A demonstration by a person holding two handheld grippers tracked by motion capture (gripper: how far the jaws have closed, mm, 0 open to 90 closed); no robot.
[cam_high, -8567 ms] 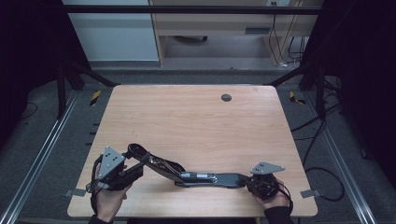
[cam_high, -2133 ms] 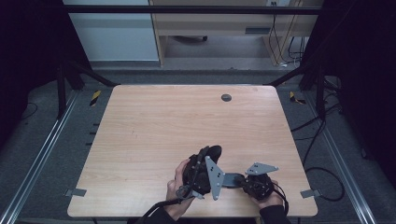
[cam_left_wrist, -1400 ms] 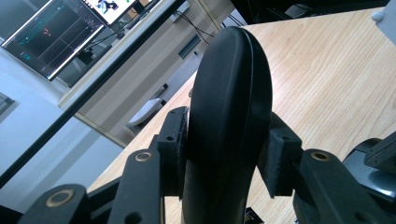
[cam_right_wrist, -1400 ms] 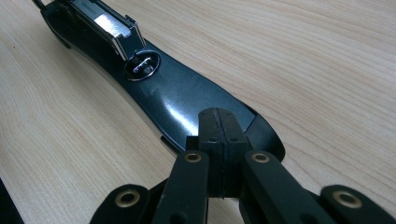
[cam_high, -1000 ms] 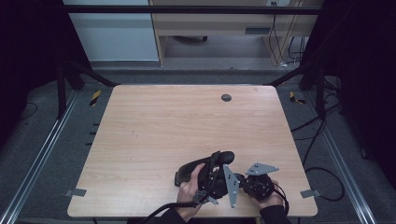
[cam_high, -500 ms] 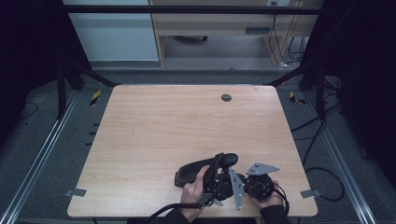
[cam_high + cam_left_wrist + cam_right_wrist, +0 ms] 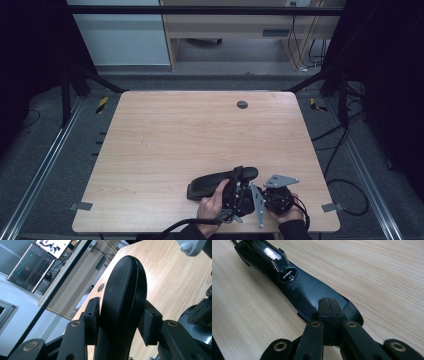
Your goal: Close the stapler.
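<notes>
Wood table [image 7: 165, 140] | left gripper [image 7: 120, 325] clamps black stapler [image 7: 122, 297] | right gripper [image 7: 329, 315] closed

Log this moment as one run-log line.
left gripper: shut on black plastic stapler's top arm | right gripper: shut, pressing stapler base | wooden table: stapler at near edge

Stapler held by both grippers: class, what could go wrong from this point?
1. The left gripper pinches the stapler by its smooth, rounded top between its pads; it may slip free.
2. The shut right gripper seems only to rest its tip on the base, so the base could skid on the table.
</notes>
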